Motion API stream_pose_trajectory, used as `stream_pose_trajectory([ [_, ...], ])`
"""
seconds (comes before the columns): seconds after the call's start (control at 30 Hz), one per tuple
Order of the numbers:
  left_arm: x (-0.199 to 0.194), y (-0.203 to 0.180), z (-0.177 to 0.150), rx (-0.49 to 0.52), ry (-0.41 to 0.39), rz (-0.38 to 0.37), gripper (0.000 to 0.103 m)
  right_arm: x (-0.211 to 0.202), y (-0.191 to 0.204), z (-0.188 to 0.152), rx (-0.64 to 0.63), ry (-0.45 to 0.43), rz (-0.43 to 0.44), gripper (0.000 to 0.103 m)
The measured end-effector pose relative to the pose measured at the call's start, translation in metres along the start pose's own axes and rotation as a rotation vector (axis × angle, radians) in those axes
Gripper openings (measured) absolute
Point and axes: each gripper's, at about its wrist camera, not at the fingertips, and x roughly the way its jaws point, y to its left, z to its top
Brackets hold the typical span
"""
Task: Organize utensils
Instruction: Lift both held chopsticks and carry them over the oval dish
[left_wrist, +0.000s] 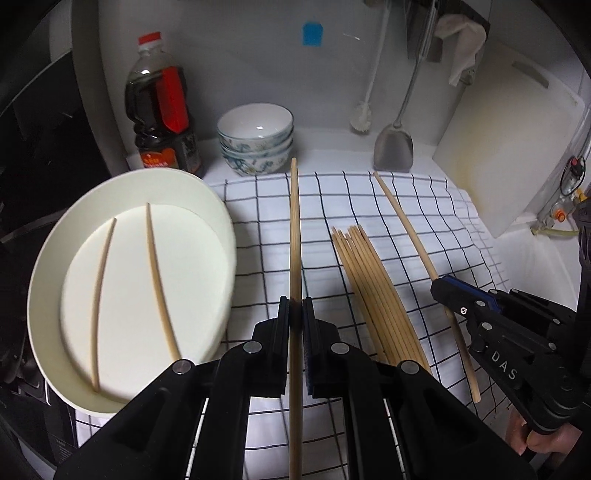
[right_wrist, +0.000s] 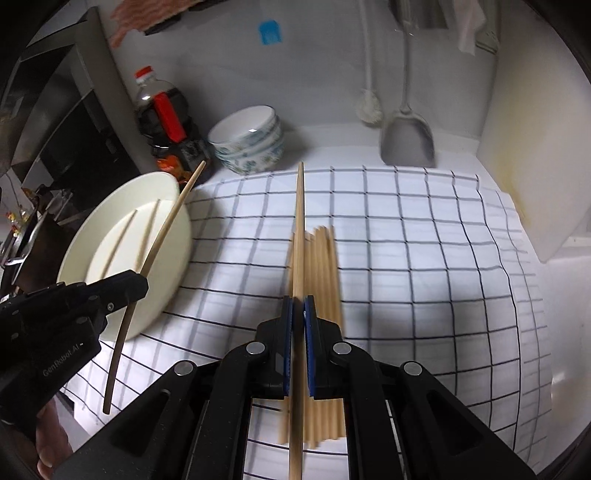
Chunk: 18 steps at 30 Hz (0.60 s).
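Both claws are loaded here: the left claw (left_wrist: 295, 317) is pinched shut on one chopstick (left_wrist: 294, 229) and the right claw (right_wrist: 298, 314) is clamped on another stick (right_wrist: 301, 221), each stick running straight out along the fingers toward the back wall. The key thing for the next move looks like the plate (left_wrist: 221, 258) — it sits at the left edge of the checked cloth (left_wrist: 424, 206), just left of the left claw, with two sticks (left_wrist: 155, 280) already lying in it lengthwise. So the left hand is clearly nearer; the right has to cross over the loose bundle (right_wrist: 325, 280) on the cloth in mid-counter to get there. My guess is left drops first, keeping its stick parallel to the two in the plate — otherwise it may end up crossed on the rim.
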Motion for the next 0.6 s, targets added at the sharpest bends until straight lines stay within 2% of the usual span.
stream_pose_trajectory([
  [0.6,-0.040,0.113,0.010,-0.107,-0.076,0.085,0.007,0.014,0.115,0.041,-0.116,-0.047,0.104,0.006],
])
